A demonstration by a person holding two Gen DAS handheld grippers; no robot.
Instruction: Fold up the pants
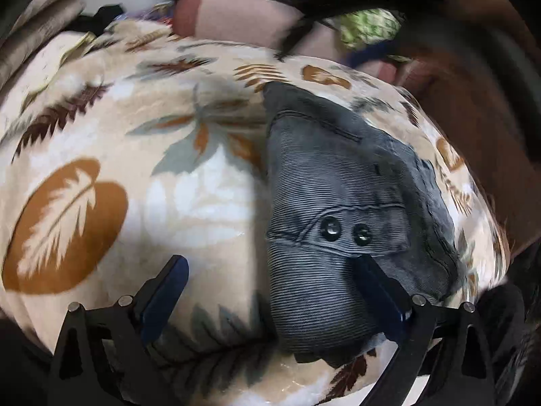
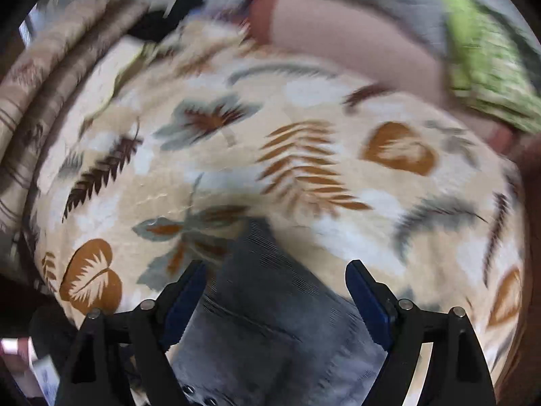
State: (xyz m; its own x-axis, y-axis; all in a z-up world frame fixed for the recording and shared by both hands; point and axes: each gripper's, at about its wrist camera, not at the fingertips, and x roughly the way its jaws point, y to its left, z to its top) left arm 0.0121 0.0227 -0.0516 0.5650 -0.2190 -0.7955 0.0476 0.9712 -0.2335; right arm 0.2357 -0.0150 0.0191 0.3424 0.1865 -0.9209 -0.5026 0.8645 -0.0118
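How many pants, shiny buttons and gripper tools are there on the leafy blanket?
Grey pants: 1
Shiny snap buttons: 2
Grippers: 2, the left gripper and the right gripper, both with fingers open
Leafy blanket: 1
Total: 6

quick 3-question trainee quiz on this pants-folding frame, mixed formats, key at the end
1. True or false: the left tool is open.
2. What do the grey corduroy pants lie on? A) a bare wooden table B) a leaf-print blanket C) a metal tray
3. Fill in: two dark ____ sit side by side on the pants.

Key:
1. True; the right tool is open too, and neither grips the cloth.
2. B
3. Snaps
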